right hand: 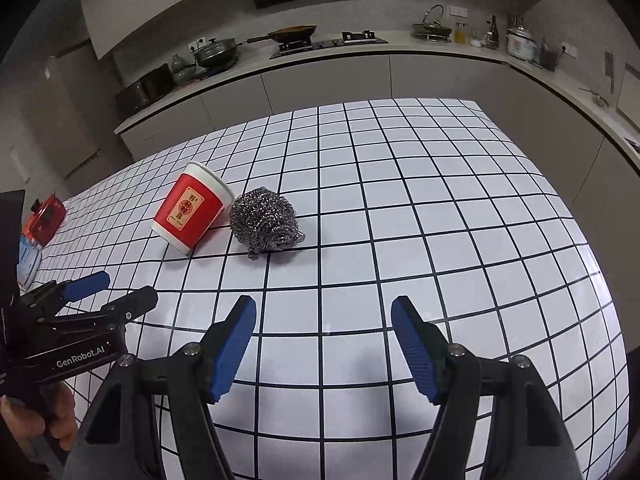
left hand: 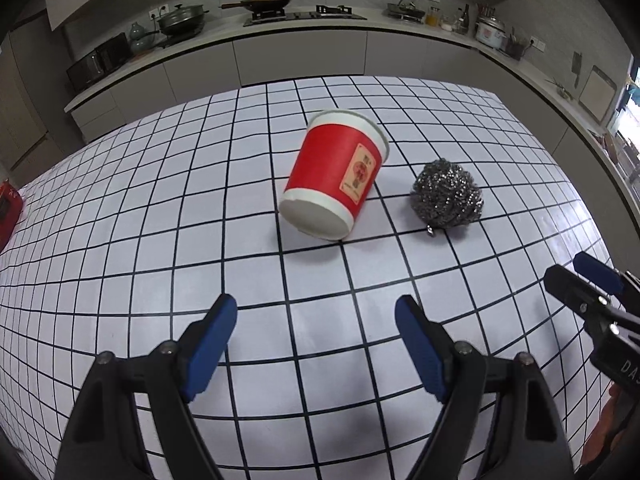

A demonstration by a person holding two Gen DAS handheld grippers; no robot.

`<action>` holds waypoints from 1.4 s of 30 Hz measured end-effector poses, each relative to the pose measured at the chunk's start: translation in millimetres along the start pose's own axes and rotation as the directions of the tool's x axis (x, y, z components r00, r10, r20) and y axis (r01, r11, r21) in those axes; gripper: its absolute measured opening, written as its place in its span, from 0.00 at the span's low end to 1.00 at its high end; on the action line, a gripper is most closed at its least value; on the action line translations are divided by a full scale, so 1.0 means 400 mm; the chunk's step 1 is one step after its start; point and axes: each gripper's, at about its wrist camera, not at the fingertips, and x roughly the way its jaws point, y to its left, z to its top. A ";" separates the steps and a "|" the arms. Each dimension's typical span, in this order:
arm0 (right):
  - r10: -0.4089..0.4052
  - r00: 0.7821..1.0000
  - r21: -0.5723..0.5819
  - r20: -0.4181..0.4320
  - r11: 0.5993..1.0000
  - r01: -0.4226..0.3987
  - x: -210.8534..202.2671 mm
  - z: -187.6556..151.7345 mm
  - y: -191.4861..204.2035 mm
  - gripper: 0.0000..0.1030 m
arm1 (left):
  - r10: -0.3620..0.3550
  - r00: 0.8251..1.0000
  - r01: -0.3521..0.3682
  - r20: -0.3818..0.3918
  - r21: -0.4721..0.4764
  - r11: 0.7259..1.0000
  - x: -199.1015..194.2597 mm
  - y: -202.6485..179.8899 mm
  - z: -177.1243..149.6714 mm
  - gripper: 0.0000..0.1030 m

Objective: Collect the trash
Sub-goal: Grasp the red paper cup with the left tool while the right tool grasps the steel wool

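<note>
A red paper cup (left hand: 334,174) with white rims lies on its side on the grid-patterned table (left hand: 160,208), its base toward me. A steel wool scrubber (left hand: 447,193) sits just right of it. My left gripper (left hand: 316,310) is open and empty, hovering short of the cup. My right gripper (right hand: 323,312) is open and empty, nearer than the scrubber (right hand: 265,223) and to its right; the cup (right hand: 192,211) lies left of the scrubber there. Each gripper shows in the other's view: the right one (left hand: 580,280), the left one (right hand: 116,288).
A red object (right hand: 45,216) and a blue-white item (right hand: 28,258) sit at the table's left edge. Behind the table runs a kitchen counter (left hand: 304,26) with pans, a stove, a sink and a rice cooker.
</note>
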 end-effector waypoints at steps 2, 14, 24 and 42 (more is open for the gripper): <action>-0.003 1.000 0.004 0.001 1.000 0.003 -0.002 -0.002 0.000 0.70 | 0.001 1.000 -0.001 0.001 0.004 1.000 0.000 0.000 0.001 0.80; 0.019 1.000 -0.010 0.015 1.000 -0.019 -0.003 0.014 0.009 0.70 | 0.021 1.000 -0.021 0.012 -0.013 1.000 -0.012 0.018 0.014 0.80; 0.052 0.998 -0.044 0.024 0.998 -0.051 0.012 0.041 0.050 0.70 | 0.036 0.999 -0.035 0.040 -0.006 0.999 -0.023 0.005 0.035 0.80; 0.027 0.999 -0.015 0.041 1.000 -0.027 0.008 0.048 0.037 0.70 | 0.095 0.991 -0.095 0.099 -0.007 0.995 -0.061 -0.027 0.025 0.80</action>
